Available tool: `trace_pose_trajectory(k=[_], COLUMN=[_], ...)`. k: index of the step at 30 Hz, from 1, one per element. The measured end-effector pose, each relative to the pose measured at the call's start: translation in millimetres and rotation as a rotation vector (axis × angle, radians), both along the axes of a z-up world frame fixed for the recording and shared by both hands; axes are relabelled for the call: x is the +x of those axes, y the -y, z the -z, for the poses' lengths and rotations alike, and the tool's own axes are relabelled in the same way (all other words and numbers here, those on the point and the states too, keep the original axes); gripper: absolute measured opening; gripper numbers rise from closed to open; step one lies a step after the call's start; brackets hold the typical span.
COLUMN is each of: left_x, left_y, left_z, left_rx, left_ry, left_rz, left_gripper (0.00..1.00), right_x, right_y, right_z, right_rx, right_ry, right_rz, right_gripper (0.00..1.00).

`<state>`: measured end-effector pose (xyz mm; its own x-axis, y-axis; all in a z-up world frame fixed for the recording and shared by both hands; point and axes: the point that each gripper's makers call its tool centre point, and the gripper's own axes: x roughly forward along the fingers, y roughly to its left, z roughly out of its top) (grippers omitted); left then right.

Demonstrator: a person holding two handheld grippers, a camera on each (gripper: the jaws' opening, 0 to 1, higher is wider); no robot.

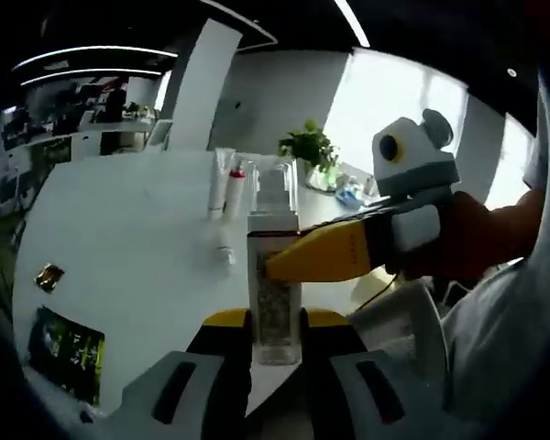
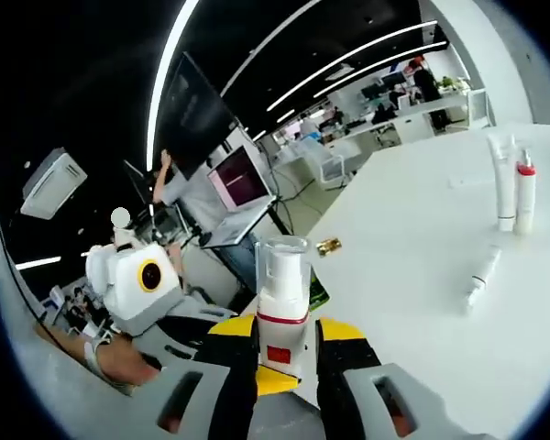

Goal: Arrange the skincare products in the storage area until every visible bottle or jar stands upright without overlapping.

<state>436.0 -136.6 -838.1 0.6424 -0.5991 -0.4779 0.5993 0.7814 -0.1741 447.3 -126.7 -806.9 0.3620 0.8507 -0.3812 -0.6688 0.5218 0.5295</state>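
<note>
A clear pump bottle (image 1: 275,275) with a see-through cap and a red band is held upright over the near edge of the white table (image 1: 128,229). My left gripper (image 1: 275,323) is shut on its lower body. My right gripper (image 1: 289,261) comes in from the right, and its yellow fingers (image 1: 325,255) clamp the bottle just below the cap. In the right gripper view the same bottle (image 2: 282,302) stands between my right gripper's jaws (image 2: 284,337). Two white tubes (image 1: 227,183) stand upright side by side at the far side of the table. A small white tube (image 1: 224,249) lies flat in front of them.
A small gold packet (image 1: 48,275) and a dark green packet (image 1: 64,344) lie near the table's left edge. A potted plant (image 1: 307,147) stands beyond the far edge. A sleeve (image 1: 495,238) shows at the right. Desks and a person are behind (image 2: 170,183).
</note>
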Motion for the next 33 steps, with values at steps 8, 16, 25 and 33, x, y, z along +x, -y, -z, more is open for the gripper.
trace_pose_trajectory(k=[8, 16, 25, 33], left_x=[2.2, -1.8, -18.0, -20.8], left_y=[4, -12, -70, -77], left_z=[4.2, 25.8, 69.1, 91.4], left_rx=[0.076, 0.119, 0.314, 0.372], left_ry=[0.064, 0.031, -0.070, -0.091], left_rz=[0.042, 0.043, -0.027, -0.043], left_gripper=[0.17, 0.29, 0.34, 0.41], right_x=[0, 26, 87, 129], right_y=[8, 39, 93, 117], right_z=[4.2, 3.7, -4.1, -4.2], right_rx=[-0.041, -0.081, -0.134, -0.198], right_ry=[0.030, 0.083, 0.159, 0.224], right_rz=[0.031, 0.100, 0.229, 0.277], right_gripper=[0.11, 0.12, 0.12, 0.12])
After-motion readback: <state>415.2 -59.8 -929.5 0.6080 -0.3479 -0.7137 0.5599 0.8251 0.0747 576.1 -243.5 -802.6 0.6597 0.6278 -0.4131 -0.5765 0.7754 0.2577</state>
